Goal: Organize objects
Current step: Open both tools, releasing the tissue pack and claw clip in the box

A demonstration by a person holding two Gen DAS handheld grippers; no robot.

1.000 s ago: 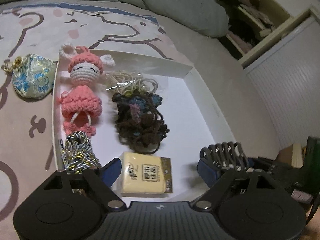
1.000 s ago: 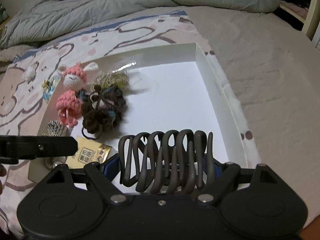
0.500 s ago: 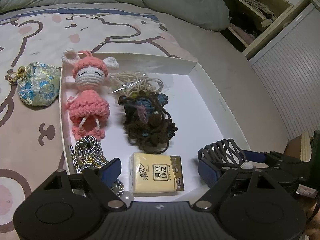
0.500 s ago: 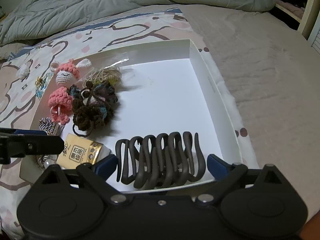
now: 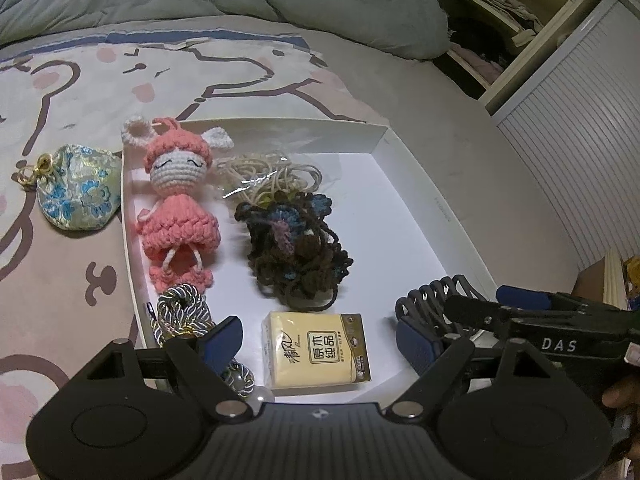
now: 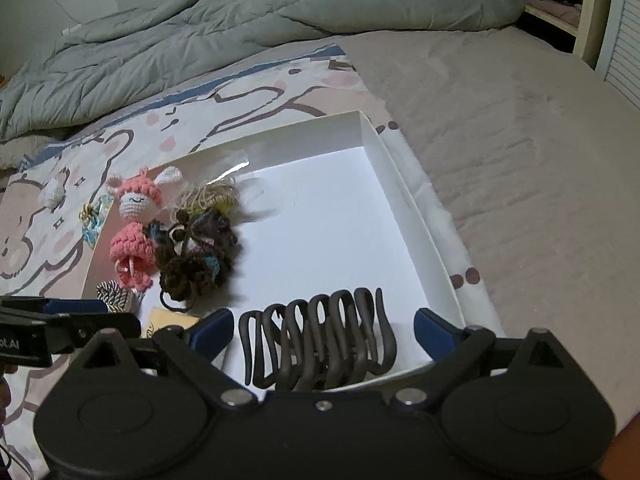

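Note:
A white shallow box (image 5: 424, 184) (image 6: 404, 200) lies on the bed. In it are a pink crochet doll (image 5: 180, 204) (image 6: 134, 228), a dark yarn bundle (image 5: 298, 248) (image 6: 196, 252), beige cord (image 5: 272, 176), a twisted rope knot (image 5: 182, 312), a yellow tissue pack (image 5: 316, 352) and a black claw hair clip (image 6: 320, 336) (image 5: 436, 300). My right gripper (image 6: 324, 328) is open, with the clip lying between its fingers on the box floor. My left gripper (image 5: 320, 340) is open above the tissue pack.
A blue floral brocade pouch (image 5: 78, 188) lies on the patterned sheet left of the box. A grey duvet (image 6: 240, 20) is bunched at the back. A cabinet with slatted doors (image 5: 580, 128) stands to the right.
My right gripper opened and let the black hair clip down into the box's near right corner, then drew back a little. My left gripper drew back slightly.

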